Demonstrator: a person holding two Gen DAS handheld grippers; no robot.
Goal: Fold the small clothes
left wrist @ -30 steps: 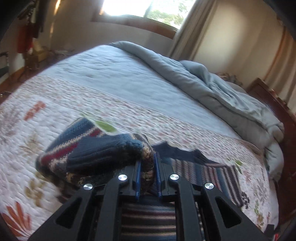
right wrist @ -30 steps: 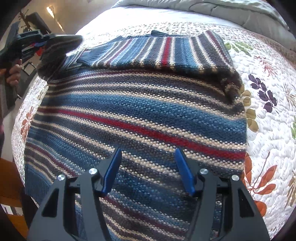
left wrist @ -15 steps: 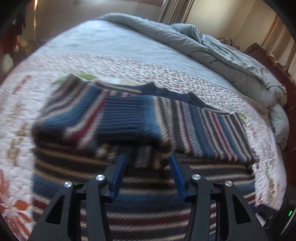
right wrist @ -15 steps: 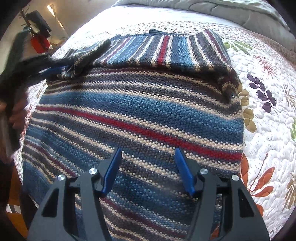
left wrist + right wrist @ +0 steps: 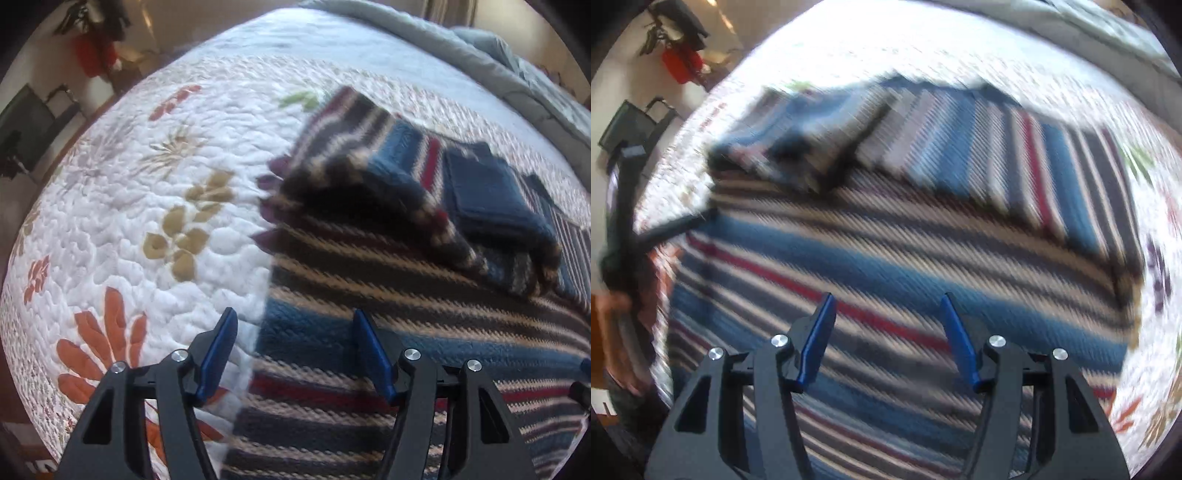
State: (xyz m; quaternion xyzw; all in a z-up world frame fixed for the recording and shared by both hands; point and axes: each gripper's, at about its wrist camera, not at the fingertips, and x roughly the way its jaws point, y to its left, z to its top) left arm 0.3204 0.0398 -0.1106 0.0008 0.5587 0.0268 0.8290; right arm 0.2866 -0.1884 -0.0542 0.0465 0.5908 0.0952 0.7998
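The sleeve (image 5: 436,184) is down now, and that's the change: a second ago the left gripper (image 5: 291,349) had the cuff pinched and was carrying it over the sweater (image 5: 406,295); now its tongs stand wide apart with nothing between them, hanging over the sweater's left edge where knit meets the quilt (image 5: 147,206). The sleeve lies folded across the upper body of the sweater, dark blue cuff on top, a bit rumpled. The sweater itself sits flat on the quilt of the bed, stripes running across. The right gripper (image 5: 886,339) is released too, empty, above the lower body of the sweater (image 5: 905,258), and its view is smeared with motion where it was sharp half a second back, so that hand is on the move. Both sleeves look tucked in, so I'd judge the body fold comes next, probably from the hem
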